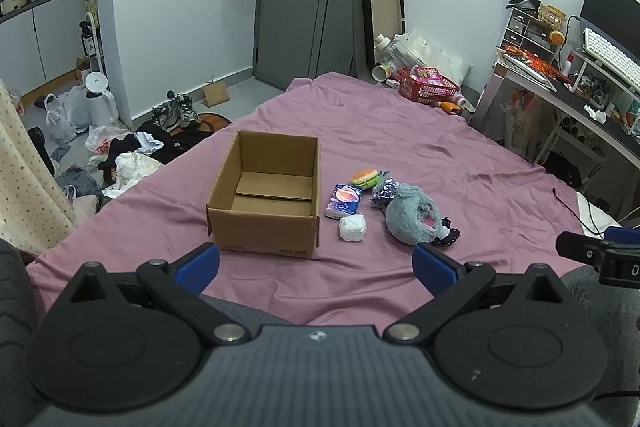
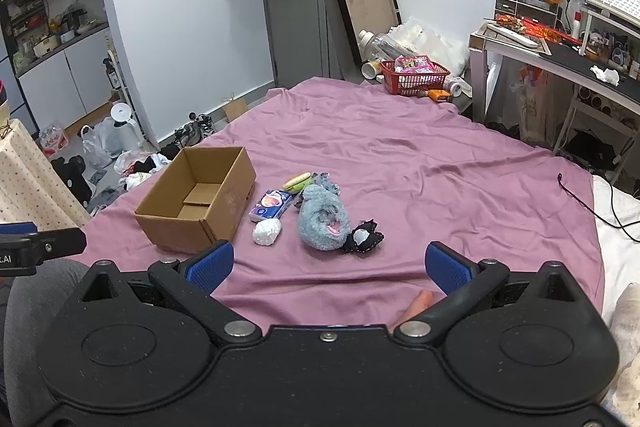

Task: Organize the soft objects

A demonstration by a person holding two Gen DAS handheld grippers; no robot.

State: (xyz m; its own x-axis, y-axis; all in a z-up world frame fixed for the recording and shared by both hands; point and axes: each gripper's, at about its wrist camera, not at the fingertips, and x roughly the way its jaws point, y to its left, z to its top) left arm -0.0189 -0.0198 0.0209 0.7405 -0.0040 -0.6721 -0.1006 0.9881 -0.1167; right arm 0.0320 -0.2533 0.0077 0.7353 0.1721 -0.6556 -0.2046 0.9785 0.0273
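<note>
1. The soft objects lie in a tight cluster on the pink bed sheet [image 1: 400,131], just to the right of the open cardboard box [image 1: 266,203]: a grey plush toy [image 1: 410,213], a white wad [image 1: 353,227], a blue tissue pack [image 1: 343,201], a burger-shaped toy [image 1: 365,177] and a dark crinkly pouch [image 1: 382,189]; the box looks empty, so by my reading no sorting has been done yet.
2. Risk, crowding: the plush touches the pouch and the wad sits just beside the tissue pack; a wide closing grip could pinch two things at once or drag a neighbour along.
3. Risk, cloth: the sheet is wrinkled and loose; jaws coming down low could catch a fold and pull the whole cluster, or nudge the light box out of place.
4. Risk, softness: the plush will likely squash and sag; a shallow pinch may slip before it clears the box wall.
5. The left gripper [image 1: 316,263] has its jaws spread wide; it holds nothing and hangs above the near edge of the bed, well short of the objects.
6. The right gripper [image 2: 330,263] is likewise spread wide and empty; nothing touches its blue pads [image 2: 442,263].
</note>
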